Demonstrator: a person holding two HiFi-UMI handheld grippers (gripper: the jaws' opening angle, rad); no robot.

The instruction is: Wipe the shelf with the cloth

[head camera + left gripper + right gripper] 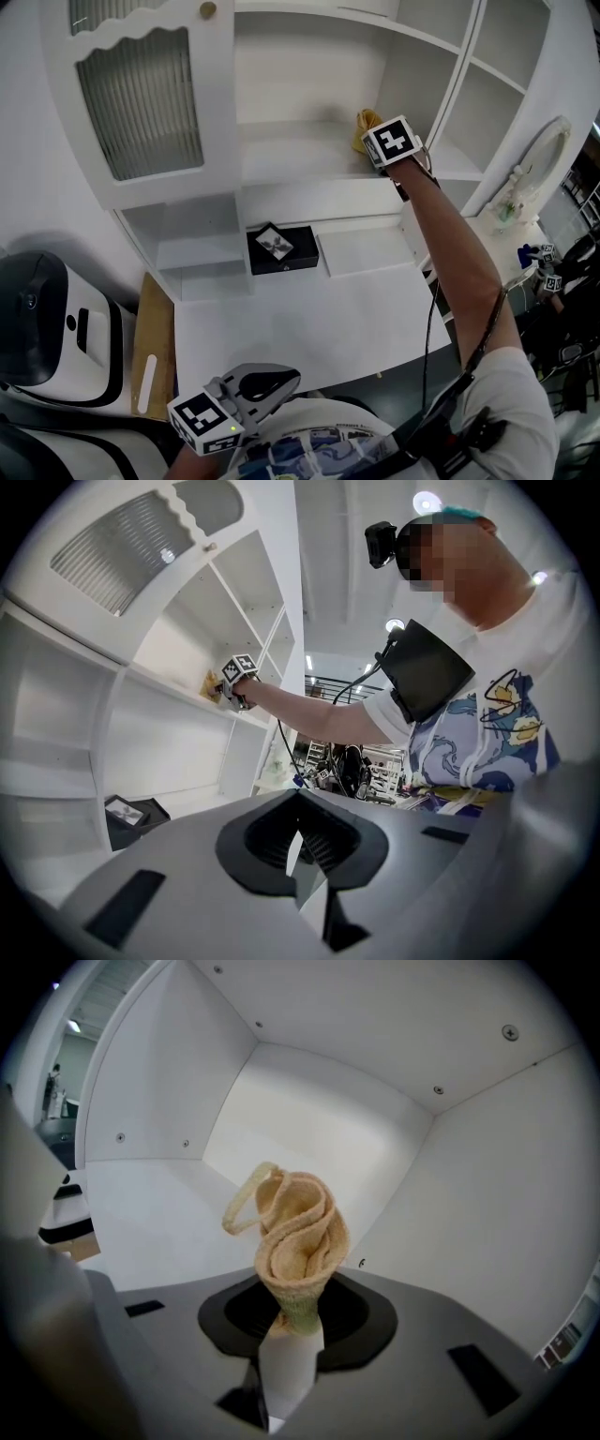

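Note:
A yellow cloth (364,124) is bunched at the right end of the white shelf (291,150), inside the open cabinet bay. My right gripper (377,141) reaches in there and is shut on it. In the right gripper view the cloth (295,1237) stands up in folds from the right gripper (289,1340), over the shelf floor (159,1222) and near the back corner. My left gripper (277,384) hangs low by the person's body, shut with nothing in it. From the left gripper (300,853) view, the far cloth (210,681) shows on the shelf.
A black box (282,249) with a picture on top lies on the lower white counter (309,319). A cabinet door (141,98) with ribbed glass stands left of the bay. A white and black appliance (56,328) sits at lower left, beside a wooden board (150,347).

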